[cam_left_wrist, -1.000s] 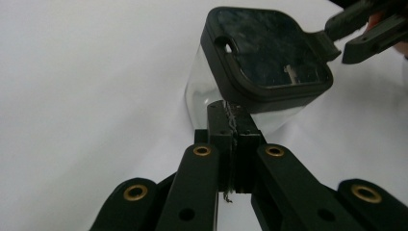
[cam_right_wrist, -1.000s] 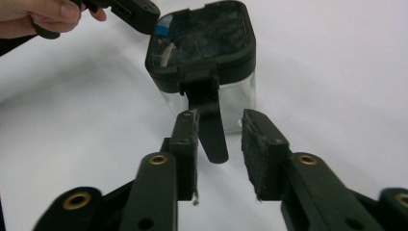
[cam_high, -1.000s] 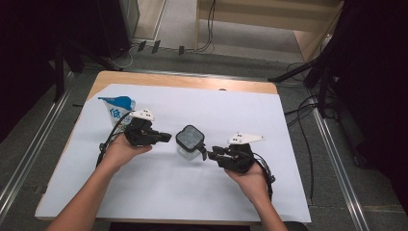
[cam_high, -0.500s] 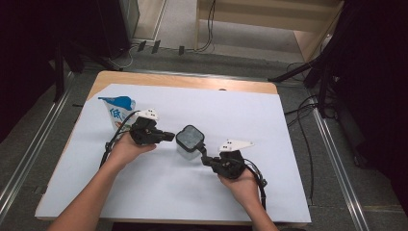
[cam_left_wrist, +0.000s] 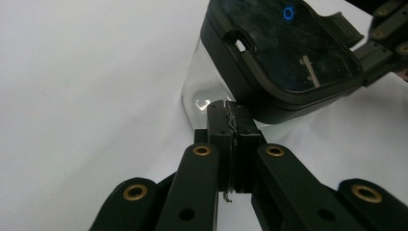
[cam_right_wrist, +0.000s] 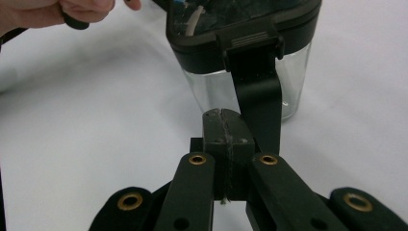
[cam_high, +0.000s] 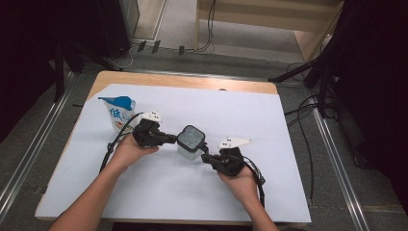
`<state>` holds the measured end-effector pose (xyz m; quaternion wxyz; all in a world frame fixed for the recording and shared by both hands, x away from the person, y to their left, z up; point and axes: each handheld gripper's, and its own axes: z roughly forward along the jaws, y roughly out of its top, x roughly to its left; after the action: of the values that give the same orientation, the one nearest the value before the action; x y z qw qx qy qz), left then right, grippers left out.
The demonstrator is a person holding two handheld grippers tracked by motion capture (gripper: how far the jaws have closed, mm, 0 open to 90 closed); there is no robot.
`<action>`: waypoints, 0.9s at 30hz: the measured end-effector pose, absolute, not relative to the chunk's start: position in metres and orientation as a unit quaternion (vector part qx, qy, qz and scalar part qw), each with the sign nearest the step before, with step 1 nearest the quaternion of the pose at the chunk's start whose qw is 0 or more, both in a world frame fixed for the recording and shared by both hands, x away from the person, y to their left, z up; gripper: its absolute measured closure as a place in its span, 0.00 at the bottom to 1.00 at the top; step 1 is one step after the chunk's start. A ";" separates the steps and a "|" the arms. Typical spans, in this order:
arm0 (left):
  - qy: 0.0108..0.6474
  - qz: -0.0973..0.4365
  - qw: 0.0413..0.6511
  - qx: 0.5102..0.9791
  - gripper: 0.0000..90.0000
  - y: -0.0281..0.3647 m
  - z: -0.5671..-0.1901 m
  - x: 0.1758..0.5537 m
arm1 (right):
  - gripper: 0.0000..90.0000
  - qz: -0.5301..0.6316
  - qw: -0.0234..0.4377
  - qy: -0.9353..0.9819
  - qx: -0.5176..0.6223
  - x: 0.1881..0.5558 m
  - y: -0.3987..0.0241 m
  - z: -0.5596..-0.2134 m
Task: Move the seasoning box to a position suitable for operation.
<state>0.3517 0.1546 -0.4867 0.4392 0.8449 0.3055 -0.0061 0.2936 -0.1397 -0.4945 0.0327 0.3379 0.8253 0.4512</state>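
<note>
Container [cam_high: 191, 142] sits btwn both shut fingers' tips.

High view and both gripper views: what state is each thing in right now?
Container: upright, dark lid on.
Side latch: hanging down.
Pouch: standing, blue top.
Left hand-held gripper: shut, at the container.
Right hand-held gripper: shut, by the latch.

The white pouch [cam_high: 119, 113] at the far left of the worktop [cam_high: 288, 159] bears one large blue Chinese character, "依"; smaller print there is unreadable.
</note>
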 end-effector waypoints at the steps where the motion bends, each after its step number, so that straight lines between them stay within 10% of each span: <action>1: 0.304 -0.007 0.440 0.845 1.00 0.154 -0.487 0.351 | 1.00 0.450 0.031 0.824 0.342 0.295 -0.141 -0.494; 27: 0.272 -0.026 0.442 0.855 0.96 0.139 -0.487 0.337 | 1.00 0.450 0.046 0.813 0.367 0.315 -0.162 -0.495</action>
<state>0.3368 0.1392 -0.4866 0.4417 0.8547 0.2717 -0.0259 0.3152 -0.1617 -0.4945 0.0465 0.3665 0.8129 0.4503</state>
